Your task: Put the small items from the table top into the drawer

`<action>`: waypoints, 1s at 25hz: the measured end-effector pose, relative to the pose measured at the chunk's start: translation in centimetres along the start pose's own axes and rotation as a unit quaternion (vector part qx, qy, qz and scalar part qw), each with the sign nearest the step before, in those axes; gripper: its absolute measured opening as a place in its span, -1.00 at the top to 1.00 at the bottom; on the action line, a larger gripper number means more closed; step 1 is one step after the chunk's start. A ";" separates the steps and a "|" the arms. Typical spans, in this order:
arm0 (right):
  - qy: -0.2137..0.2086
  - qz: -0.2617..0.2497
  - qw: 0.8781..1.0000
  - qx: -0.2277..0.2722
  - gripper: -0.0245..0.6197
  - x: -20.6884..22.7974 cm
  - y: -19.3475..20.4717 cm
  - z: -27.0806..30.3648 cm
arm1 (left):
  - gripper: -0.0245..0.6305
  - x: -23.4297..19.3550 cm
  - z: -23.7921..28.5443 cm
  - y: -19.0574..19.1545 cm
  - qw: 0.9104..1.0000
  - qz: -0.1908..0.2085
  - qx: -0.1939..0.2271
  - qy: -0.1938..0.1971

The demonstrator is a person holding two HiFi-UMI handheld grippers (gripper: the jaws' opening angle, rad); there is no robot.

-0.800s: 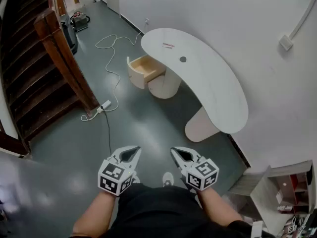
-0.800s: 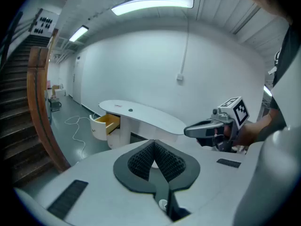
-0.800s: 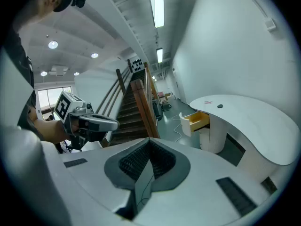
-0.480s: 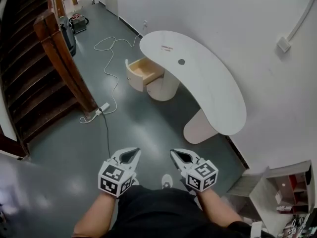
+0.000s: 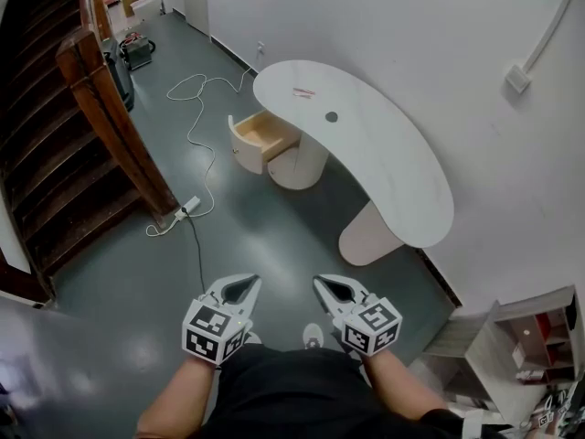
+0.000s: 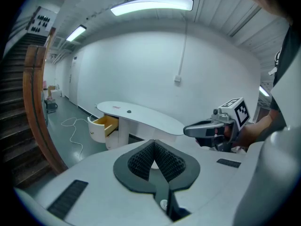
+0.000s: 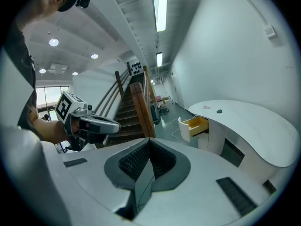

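- No item has been moved yet: in the head view, two small items are seen lying on the desk (image 5: 393, 167), and no contents can be made out in the drawer (image 5: 262, 133).
- The drawer is found pulled open at the far left end of the desk, below the top; its pale wood interior is exposed, so opening is judged as done.
- The left tongs (image 5: 240, 284) and the right tongs (image 5: 331, 284) are held near the body, well apart from the desk. On both, the pads are pressed together with nothing between them.
- The remaining work is judged to be the whole transfer: approach, pick-up of each item, and release into the drawer.
- The thin red item (image 5: 303, 91) is located at the far end of the top, above the drawer. It appears flat and slender; its kind cannot be told.
- The dark round item (image 5: 331, 116) is located slightly nearer, near the middle of the top's width. It appears small and low.
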State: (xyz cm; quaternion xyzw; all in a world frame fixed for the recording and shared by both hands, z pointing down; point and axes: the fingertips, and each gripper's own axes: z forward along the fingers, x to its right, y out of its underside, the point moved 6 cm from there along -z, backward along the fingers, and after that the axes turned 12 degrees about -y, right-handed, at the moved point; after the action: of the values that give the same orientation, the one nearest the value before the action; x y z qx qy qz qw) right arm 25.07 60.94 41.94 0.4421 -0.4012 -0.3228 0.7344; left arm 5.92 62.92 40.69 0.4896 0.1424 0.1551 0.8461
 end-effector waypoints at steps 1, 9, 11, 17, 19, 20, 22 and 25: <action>0.002 0.000 1.000 0.002 0.94 -0.2 -0.1 0.2 | 0.88 -0.3 -0.1 0.0 1.000 0.002 0.000 0.001; 0.020 0.011 1.000 0.019 0.94 -1.7 -0.5 3.4 | 0.88 -4.0 -1.4 0.3 1.000 0.019 -0.007 0.013; 0.024 0.013 0.999 0.024 0.94 -2.2 -0.6 4.4 | 0.88 -4.9 -1.7 0.7 1.000 0.024 -0.010 0.017; 0.030 0.031 0.998 0.034 0.94 -2.8 -1.1 6.4 | 0.88 -7.5 -1.8 1.3 0.999 0.027 -0.028 0.028; 0.027 0.034 0.999 0.031 0.94 -2.8 -1.3 6.7 | 0.88 -7.8 -1.7 1.1 0.999 0.026 -0.027 0.031; 0.025 0.033 0.999 0.028 0.94 -2.7 -1.3 6.8 | 0.88 -7.9 -1.6 0.9 0.999 0.025 -0.024 0.031; 0.021 0.026 0.999 0.023 0.94 -2.3 -1.6 7.1 | 0.88 -8.2 -1.2 0.6 0.999 0.021 -0.018 0.032; 0.023 0.016 0.999 0.019 0.94 -1.0 -2.1 7.8 | 0.88 -8.4 0.2 0.4 0.999 0.022 -0.018 0.037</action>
State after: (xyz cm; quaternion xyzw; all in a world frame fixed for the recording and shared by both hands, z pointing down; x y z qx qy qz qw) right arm 17.55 57.89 41.93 0.4570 -0.3977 -0.2929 0.7397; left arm -1.67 59.56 41.87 0.4708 0.1602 0.1942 0.8456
